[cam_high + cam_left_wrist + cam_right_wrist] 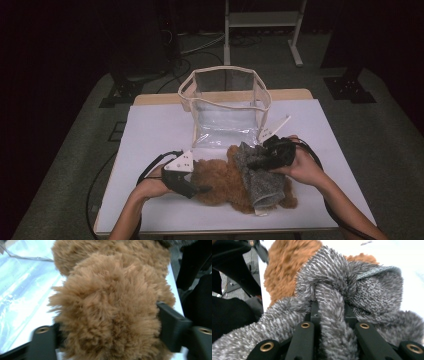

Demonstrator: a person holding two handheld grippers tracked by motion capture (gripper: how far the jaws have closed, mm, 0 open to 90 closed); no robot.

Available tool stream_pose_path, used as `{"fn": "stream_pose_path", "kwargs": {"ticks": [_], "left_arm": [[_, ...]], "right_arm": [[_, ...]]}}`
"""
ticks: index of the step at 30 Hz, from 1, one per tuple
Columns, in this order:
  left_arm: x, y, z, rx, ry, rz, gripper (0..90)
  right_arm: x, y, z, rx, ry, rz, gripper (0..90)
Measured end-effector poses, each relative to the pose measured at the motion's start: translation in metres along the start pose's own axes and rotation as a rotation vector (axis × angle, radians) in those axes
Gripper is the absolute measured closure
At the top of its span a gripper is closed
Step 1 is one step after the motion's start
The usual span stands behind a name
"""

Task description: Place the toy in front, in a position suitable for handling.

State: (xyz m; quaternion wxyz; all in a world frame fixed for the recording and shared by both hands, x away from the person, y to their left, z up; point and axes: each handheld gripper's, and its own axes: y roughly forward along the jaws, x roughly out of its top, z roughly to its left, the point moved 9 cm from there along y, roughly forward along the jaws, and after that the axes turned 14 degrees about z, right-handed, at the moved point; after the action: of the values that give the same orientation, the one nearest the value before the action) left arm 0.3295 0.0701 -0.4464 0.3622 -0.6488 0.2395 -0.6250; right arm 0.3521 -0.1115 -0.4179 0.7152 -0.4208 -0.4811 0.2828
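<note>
Your left gripper (pixel 202 189) sits at the near left end of the brown plush toy (pixel 225 182), and in the left gripper view its two black jaws stand either side of a thick tuft of that tan fur (pixel 110 312), the right jaw pressed against the pile and the left one tucked under its edge; the fur fills the gap, yet whether the pads really bite you cannot tell from here. Beyond that gripper's jaws, to the upper left of its view, lies the clear plastic sheet (pixel 22 287) of the bag. Your right gripper (pixel 255 164) is clamped tight on a fold of the grey fleece garment (pixel 260 180): in the right gripper view a rope of grey pile (pixel 334 315) runs straight up between the closed jaws, bunched where they pinch it. The garment drapes over the toy's right half, directly under and ahead of that gripper, with brown fur (pixel 284 267) showing beyond the jaws to the upper left. From above, the toy lies across the white table (pixel 150 130) between your two hands, and the transparent bag with cream trim (pixel 225 100) stands open well beyond both grippers, its clear flap reaching toward the toy.
</note>
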Motion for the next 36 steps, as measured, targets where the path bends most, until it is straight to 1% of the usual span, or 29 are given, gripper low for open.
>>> {"fn": "stream_pose_path", "kwargs": {"ticks": [2,3,4,6,7,8,9,10,11,12,14,15,17,18,19,24,26,27,28,30,31,34,36], "left_arm": [[0.002,0.0,0.002,-0.023,-0.038,-0.011,15.2],[0.004,0.001,0.003,-0.037,-0.06,-0.013,11.5],[0.005,0.003,0.003,-0.047,-0.068,-0.01,7.9],[0.008,0.009,0.004,-0.063,-0.073,0.006,3.9],[0.011,0.012,0.003,-0.079,-0.076,0.01,3.3],[0.014,0.016,0.002,-0.083,-0.071,0.017,3.3],[0.016,0.02,0.001,-0.075,-0.054,0.028,4.2],[0.018,0.023,0.0,-0.055,-0.031,0.036,8.0],[0.02,0.023,0.001,-0.03,-0.007,0.044,14.0],[0.022,0.023,0.002,-0.011,0.004,0.043,23.0],[0.026,0.024,0.004,0.01,0.01,0.045,31.0],[0.028,0.025,0.004,0.022,0.02,0.042,32.5],[0.034,0.03,0.003,0.031,0.034,0.047,33.3],[0.037,0.032,0.005,0.045,0.044,0.046,33.3],[0.04,0.034,0.005,0.051,0.043,0.039,33.3],[0.058,0.049,0.006,0.068,0.073,0.025,33.3],[0.063,0.052,0.007,0.077,0.086,0.03,33.3],[0.064,0.052,0.009,0.087,0.09,0.034,33.7],[0.064,0.051,0.01,0.087,0.089,0.039,33.9],[0.061,0.046,0.014,0.1,0.096,0.05,34.4],[0.059,0.043,0.014,0.101,0.098,0.057,34.6],[0.052,0.034,0.018,0.126,0.097,0.073,34.7],[0.045,0.025,0.021,0.152,0.101,0.091,34.7]], "right_arm": [[-0.003,0.004,0.004,0.0,-0.012,-0.004,76.8],[-0.004,0.004,0.006,0.002,-0.008,-0.007,76.9],[-0.007,0.003,0.008,0.005,-0.003,-0.014,77.0],[-0.011,0.003,0.01,0.006,-0.002,-0.018,77.1],[-0.013,0.003,0.011,0.006,-0.002,-0.021,77.2],[-0.014,0.002,0.012,0.007,0.0,-0.025,77.2],[-0.016,0.001,0.013,0.008,0.003,-0.027,77.2],[-0.017,0.0,0.013,0.008,0.001,-0.029,77.2],[-0.018,-0.001,0.012,0.006,0.006,-0.026,77.2],[-0.019,-0.002,0.011,-0.002,0.009,-0.024,77.1],[-0.021,-0.008,0.005,-0.018,0.021,-0.033,77.1],[-0.023,-0.012,0.003,-0.023,0.028,-0.038,77.1],[-0.025,-0.019,-0.003,-0.03,0.042,-0.046,77.0],[-0.027,-0.022,-0.006,-0.04,0.048,-0.046,77.0],[-0.029,-0.025,-0.009,-0.049,0.053,-0.047,77.0],[-0.038,-0.044,-0.027,-0.093,0.098,-0.067,76.9],[-0.042,-0.049,-0.033,-0.1,0.112,-0.074,76.8],[-0.045,-0.05,-0.035,-0.105,0.118,-0.067,76.8],[-0.047,-0.049,-0.037,-0.107,0.119,-0.061,76.7],[-0.048,-0.047,-0.035,-0.1,0.115,-0.059,76.7],[-0.048,-0.045,-0.035,-0.099,0.109,-0.061,76.6],[-0.044,-0.042,-0.034,-0.091,0.102,-0.073,76.6],[-0.04,-0.043,-0.035,-0.093,0.098,-0.083,76.7]]}}
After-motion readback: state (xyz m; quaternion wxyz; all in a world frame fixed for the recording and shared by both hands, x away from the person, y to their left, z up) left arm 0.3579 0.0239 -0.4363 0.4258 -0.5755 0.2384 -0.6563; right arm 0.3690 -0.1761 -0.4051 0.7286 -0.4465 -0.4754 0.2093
